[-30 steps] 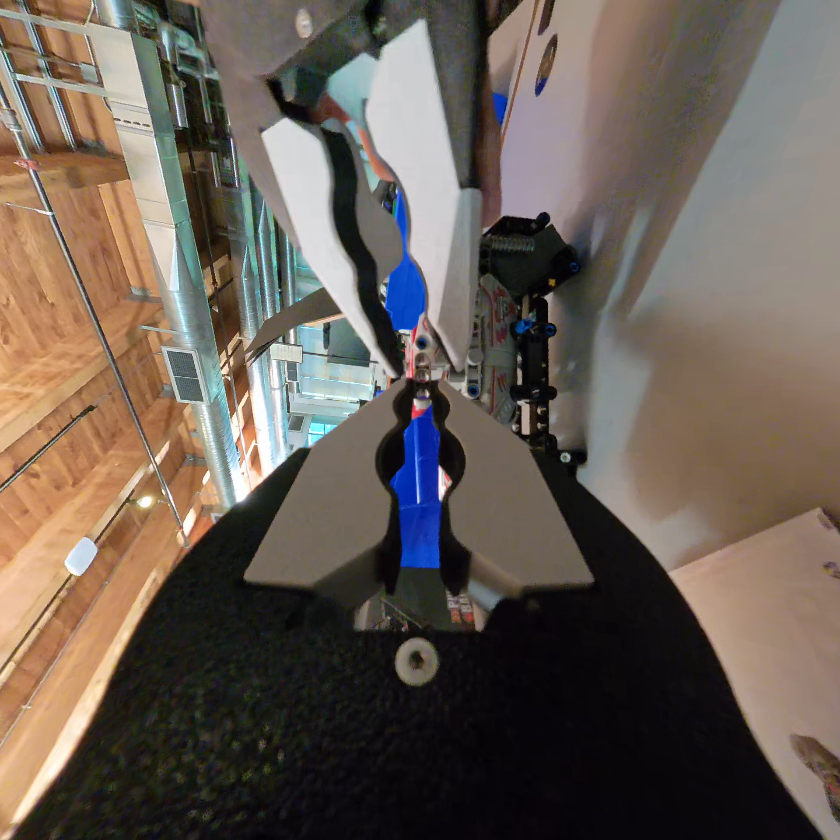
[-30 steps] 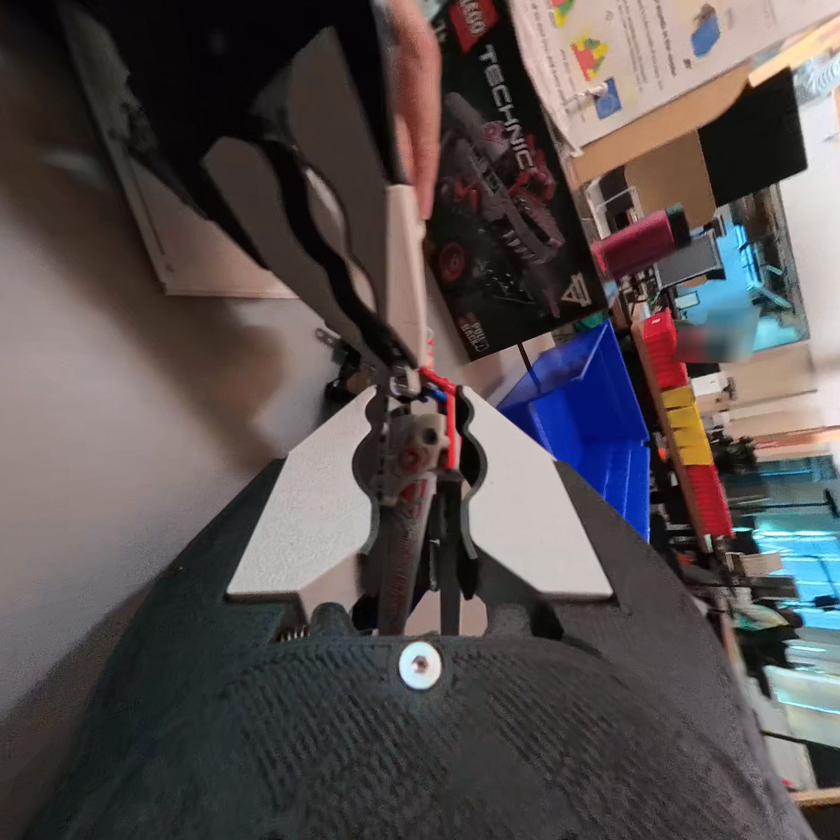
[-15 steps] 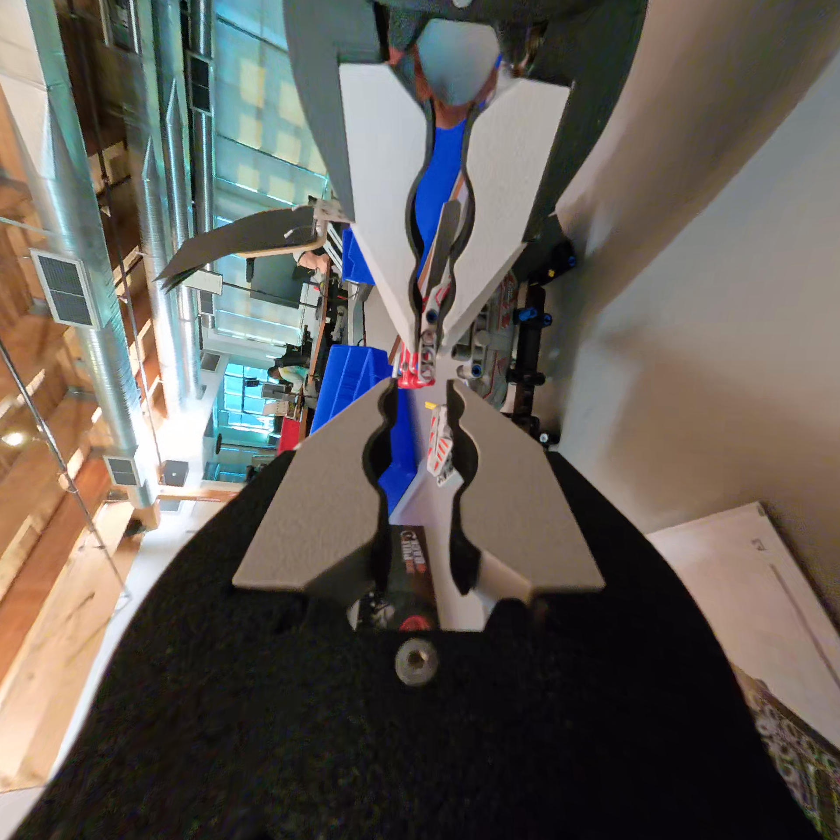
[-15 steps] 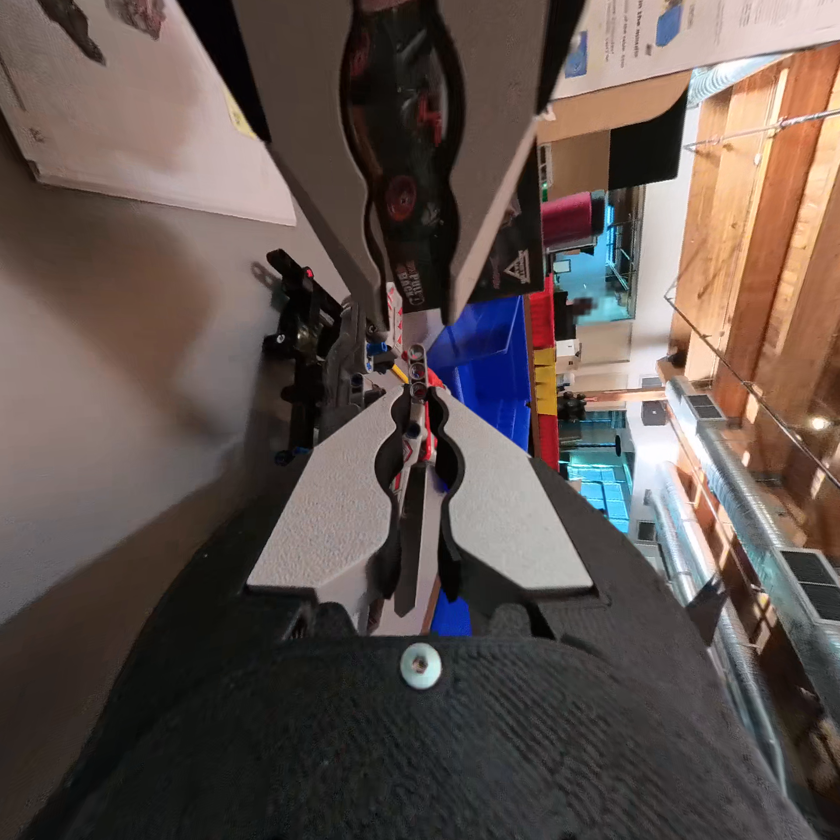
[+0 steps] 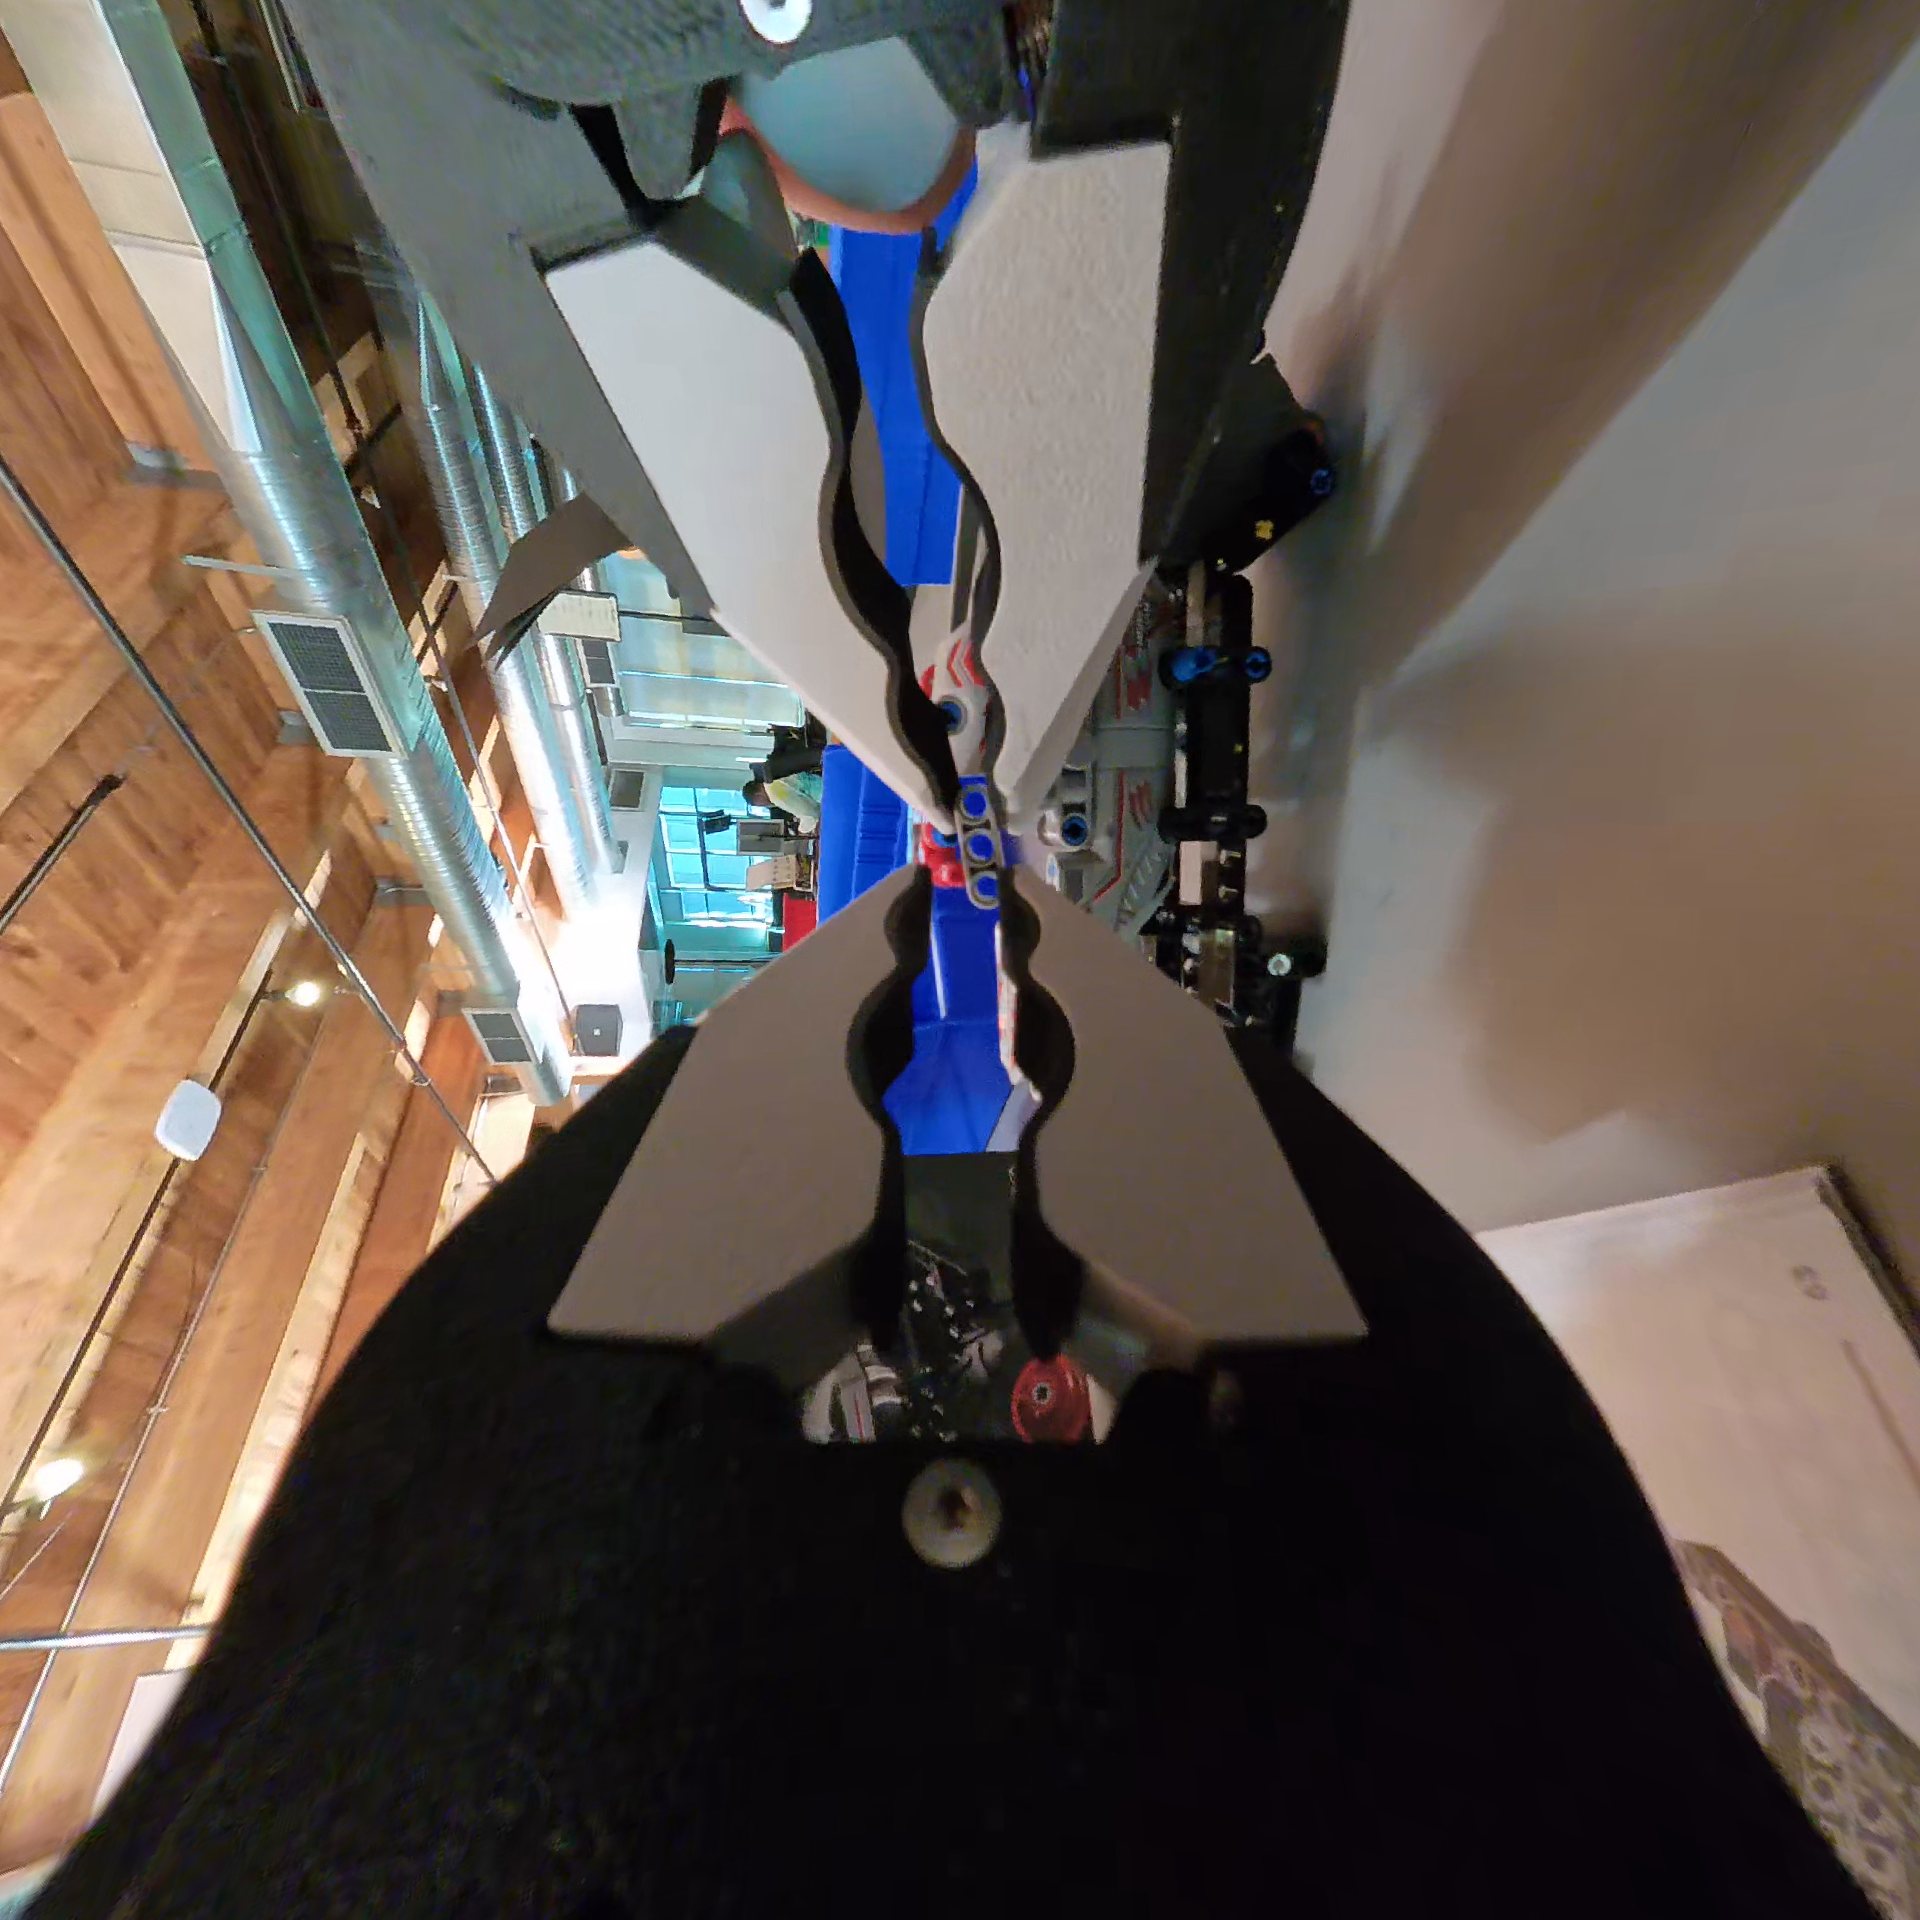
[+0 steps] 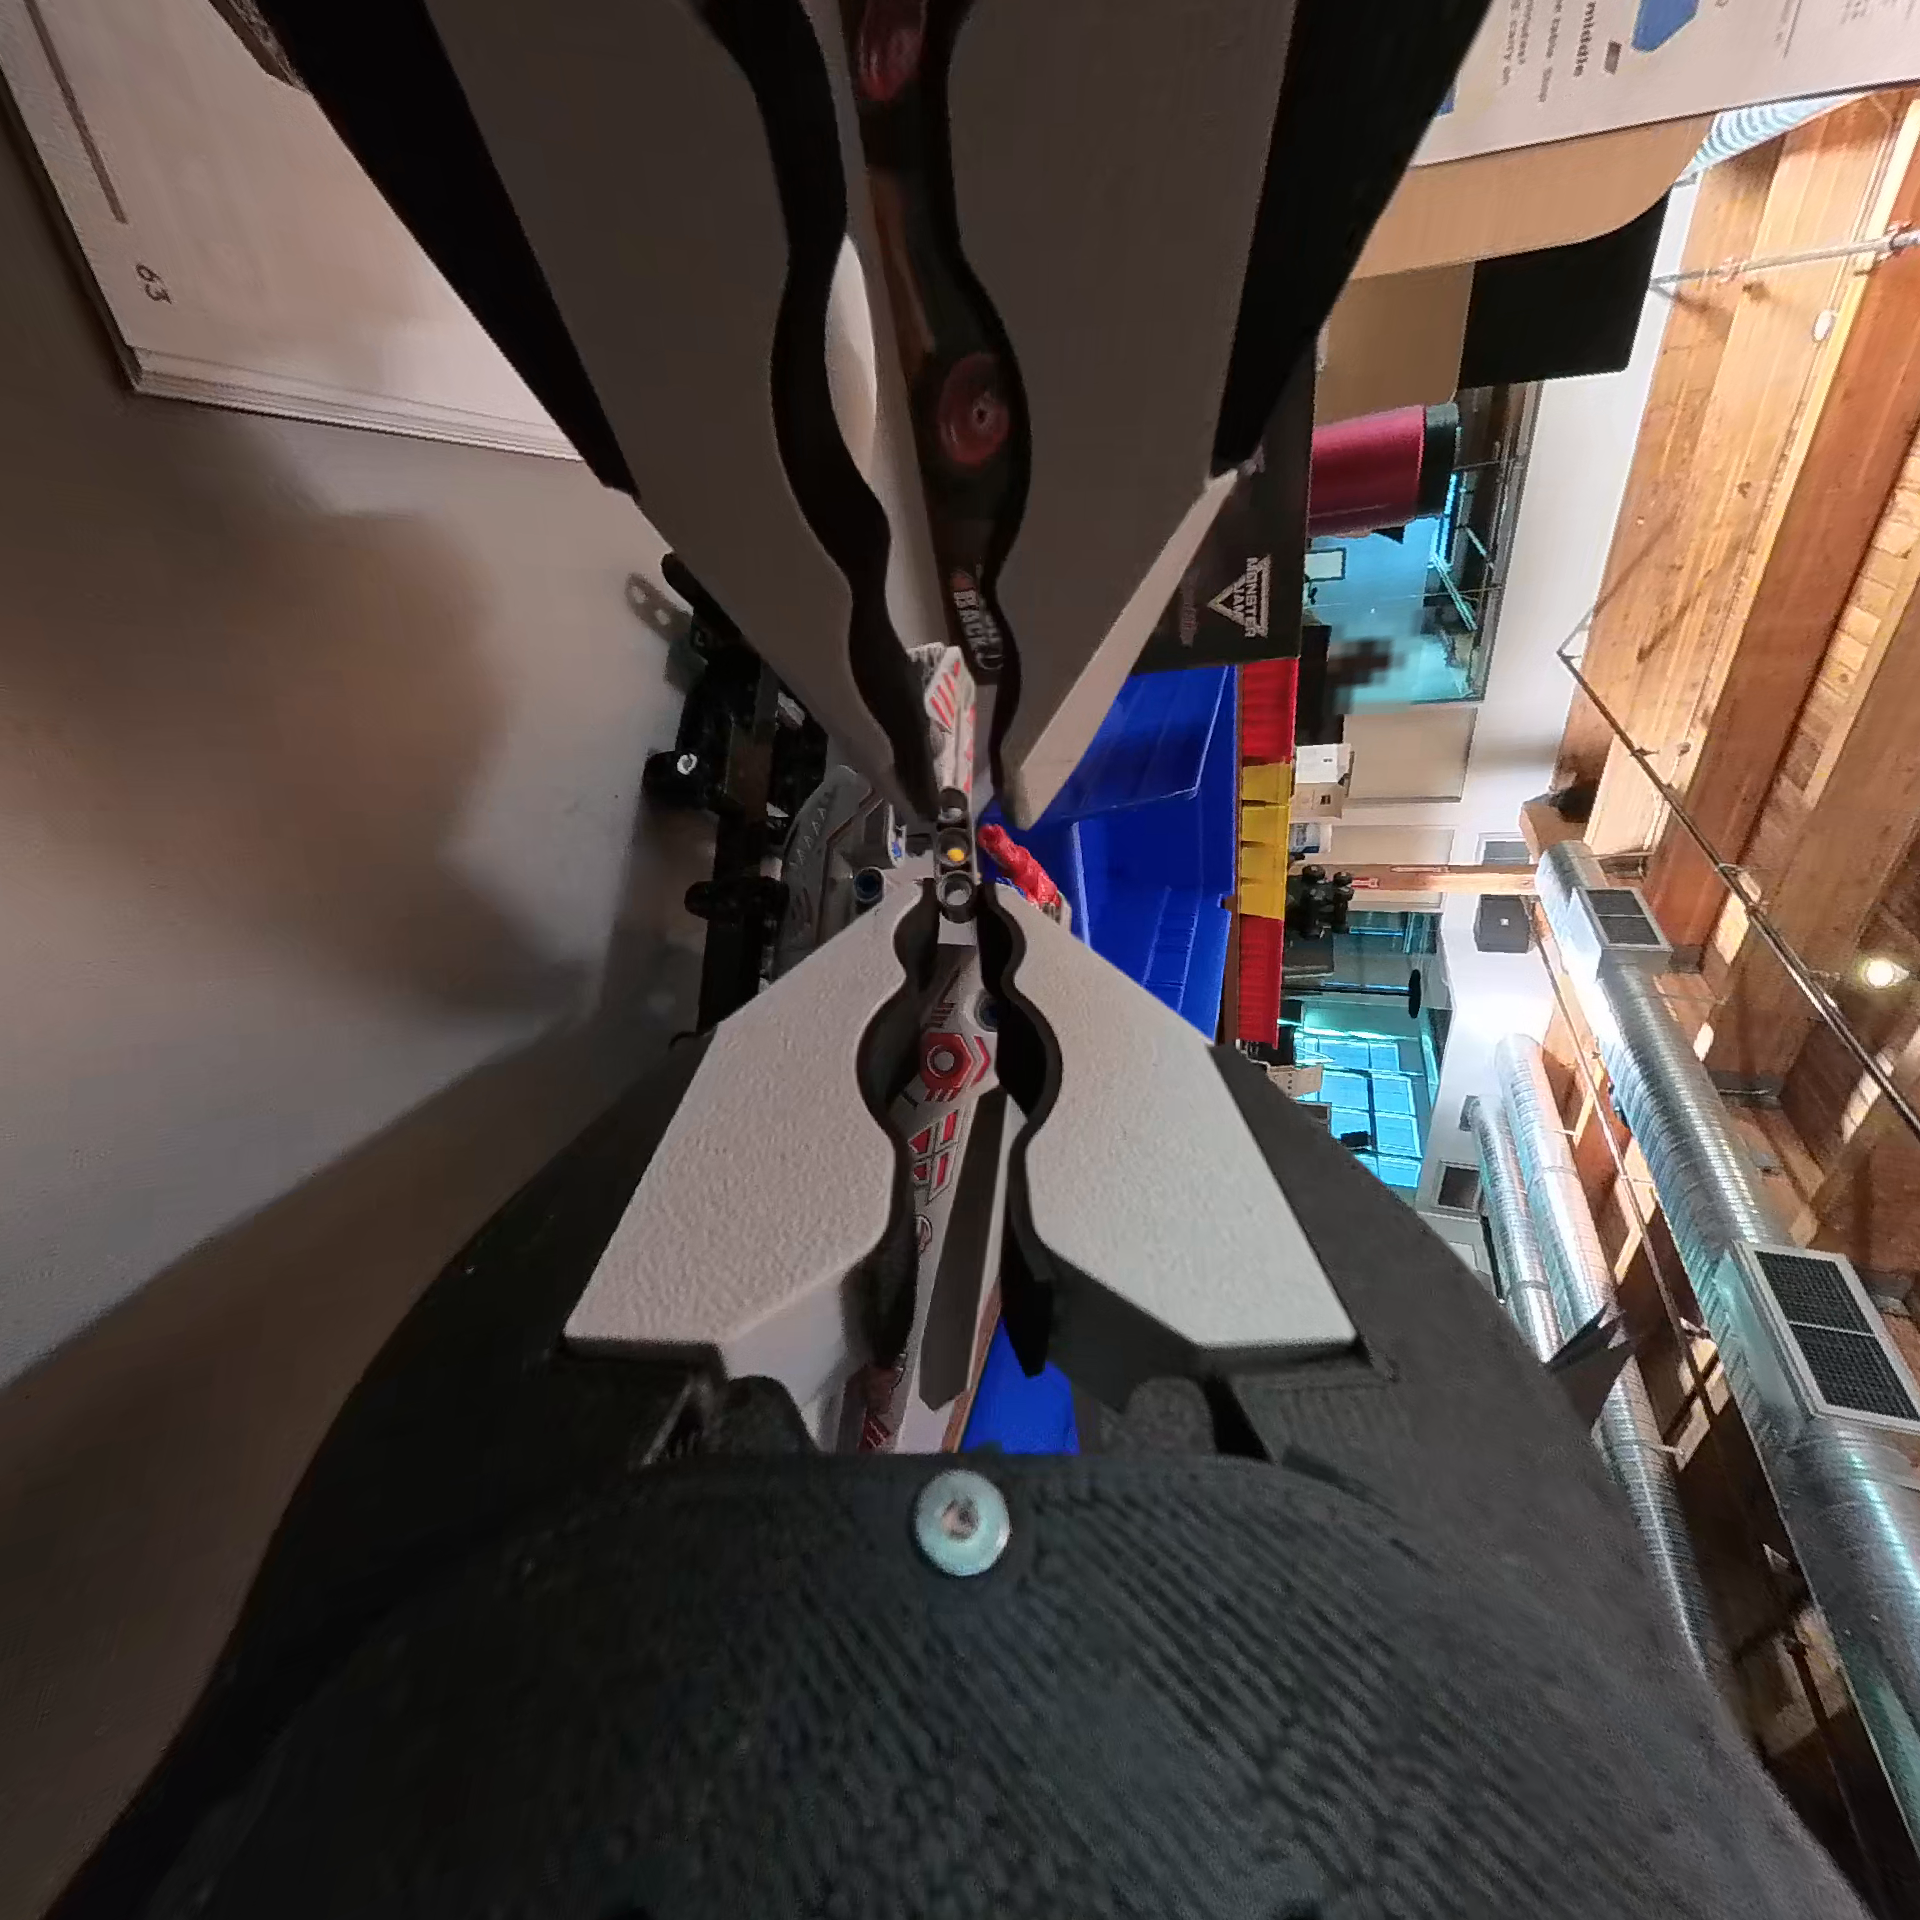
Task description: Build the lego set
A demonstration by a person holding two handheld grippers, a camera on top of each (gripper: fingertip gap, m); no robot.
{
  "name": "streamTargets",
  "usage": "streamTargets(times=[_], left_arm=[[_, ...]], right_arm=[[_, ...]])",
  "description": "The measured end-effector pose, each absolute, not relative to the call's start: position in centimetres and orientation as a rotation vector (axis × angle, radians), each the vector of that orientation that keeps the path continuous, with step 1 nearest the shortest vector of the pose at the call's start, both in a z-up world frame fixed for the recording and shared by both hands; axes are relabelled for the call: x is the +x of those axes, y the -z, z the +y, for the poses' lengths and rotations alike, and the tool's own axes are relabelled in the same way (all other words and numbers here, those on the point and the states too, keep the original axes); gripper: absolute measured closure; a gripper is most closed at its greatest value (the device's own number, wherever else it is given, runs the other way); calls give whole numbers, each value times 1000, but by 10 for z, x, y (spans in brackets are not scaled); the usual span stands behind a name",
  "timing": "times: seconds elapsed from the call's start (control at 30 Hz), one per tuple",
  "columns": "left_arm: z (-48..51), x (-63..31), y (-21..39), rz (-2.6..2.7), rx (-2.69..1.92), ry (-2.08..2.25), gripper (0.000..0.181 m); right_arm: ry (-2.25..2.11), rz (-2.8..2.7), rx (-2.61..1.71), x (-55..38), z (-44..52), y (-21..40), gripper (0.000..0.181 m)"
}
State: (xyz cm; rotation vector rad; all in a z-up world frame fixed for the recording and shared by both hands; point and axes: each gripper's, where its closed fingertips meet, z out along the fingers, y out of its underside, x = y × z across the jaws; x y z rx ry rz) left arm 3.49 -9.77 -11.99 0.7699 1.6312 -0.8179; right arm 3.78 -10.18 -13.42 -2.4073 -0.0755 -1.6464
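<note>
Lego beam (image 6: 954, 862), held clear of the counter (image 6: 260, 831), bridges both grippers: right gripper (image 6: 961, 920) jaws pinching its panel end, left gripper (image 5: 966, 891) jaws nearly together, steadying the tip for joining.

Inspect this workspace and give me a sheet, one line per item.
Surface: grey table.
Job's things: grey panel piece with a small beam at its tip, held off the table; dark chassis on the table.
Clutter: booklet, set box, blue bin.
Grippers: right claw shut on the grey panel piece; left claw sits close around the small beam's end, contact unclear.
Cables: nothing seen.
Surroundings: wooden ceiling, metal ducts, red and yellow bins.
</note>
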Motion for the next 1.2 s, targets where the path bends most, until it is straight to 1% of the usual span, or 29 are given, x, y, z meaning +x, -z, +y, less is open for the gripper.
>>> streamTargets(times=[0.2, 0.27, 0.47, 0.67, 0.77, 0.83, 0.9, 0.97, 1.03, 1.1, 1.13, 1.2], left_arm=[[-96, 40, 121, 1658, 729, 830, 168], [-97, 40, 121, 1655, 722, 834, 172], [-100, 39, 121, 1626, 727, 814, 177], [-99, 41, 117, 1602, 701, 822, 177], [-99, 39, 116, 1573, 725, 839, 177], [-98, 39, 117, 1553, 738, 834, 177], [-98, 36, 117, 1524, 757, 838, 177], [-98, 34, 114, 1494, 757, 834, 177], [-99, 31, 112, 1457, 773, 827, 177], [-100, 29, 112, 1417, 792, 800, 177], [-101, 27, 113, 1399, 805, 790, 178], [-102, 26, 114, 1382, 814, 774, 178]], right_arm=[[1665, -46, -2390, 39, -105, 129, 176], [1664, -46, -2390, 39, -106, 128, 176], [1653, -53, -2388, 39, -106, 129, 176], [1597, -79, -2357, 35, -104, 127, 175], [1195, -46, -2376, 15, -103, 129, 140], [890, 81, -2355, 3, -114, 120, 129], [715, 184, -2224, 11, -125, 98, 117], [539, 252, -2096, 31, -136, 81, 126], [171, 335, -1988, 46, -138, 79, 125], [-168, 351, -1898, 58, -137, 83, 136], [-327, 352, -1859, 62, -136, 87, 137], [-567, 372, -1785, 72, -133, 93, 149]])
